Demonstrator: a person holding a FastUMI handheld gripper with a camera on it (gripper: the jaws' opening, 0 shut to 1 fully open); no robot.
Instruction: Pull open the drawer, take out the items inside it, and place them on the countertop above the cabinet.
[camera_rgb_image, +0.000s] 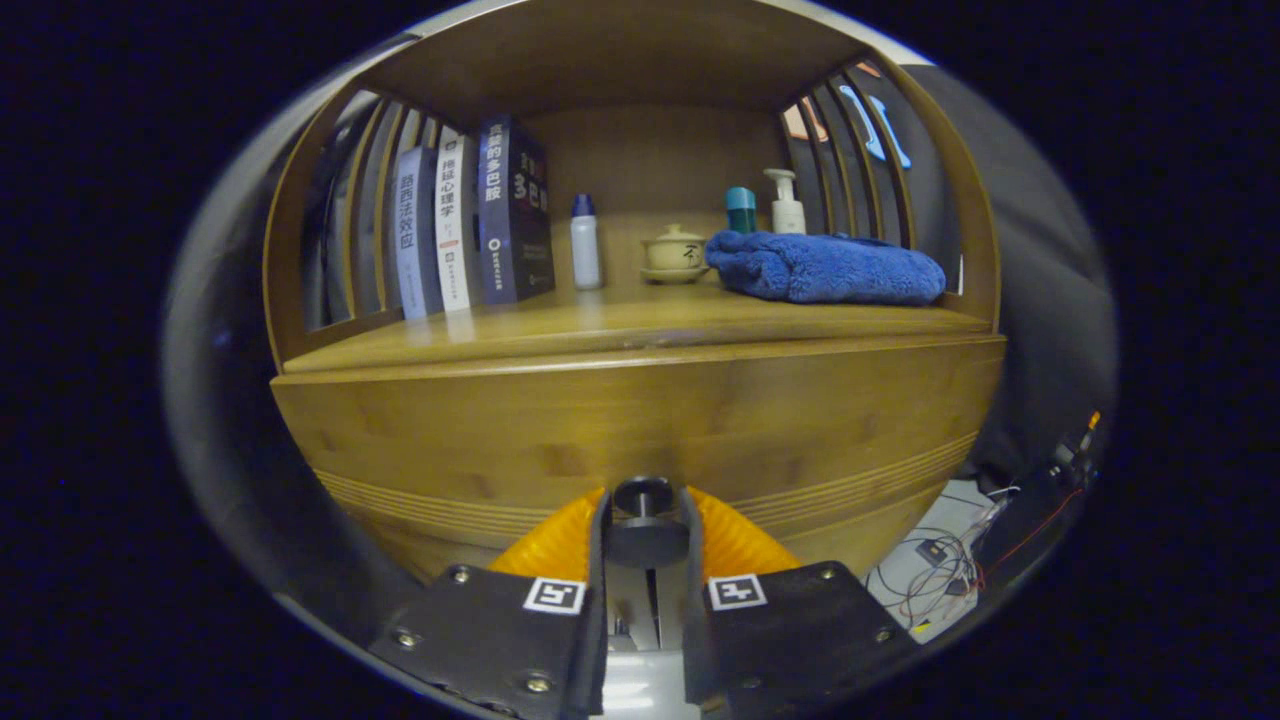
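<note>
A wooden cabinet faces me, its drawer front (640, 420) a wide bamboo panel right ahead of the fingers. The drawer's dark round knob (644, 497) sits between my two fingertips, and my gripper (645, 515) is shut on it, one finger pressing each side. The drawer looks closed or barely out; its inside is hidden. Above the drawer runs the countertop (620, 325).
On the countertop stand three upright books (470, 235), a white bottle with a blue cap (585, 245), a small lidded ceramic cup (673, 252), a teal-capped bottle (741, 210), a pump bottle (787, 203) and a folded blue towel (825, 267). Cables (940, 575) lie on the floor beside the cabinet.
</note>
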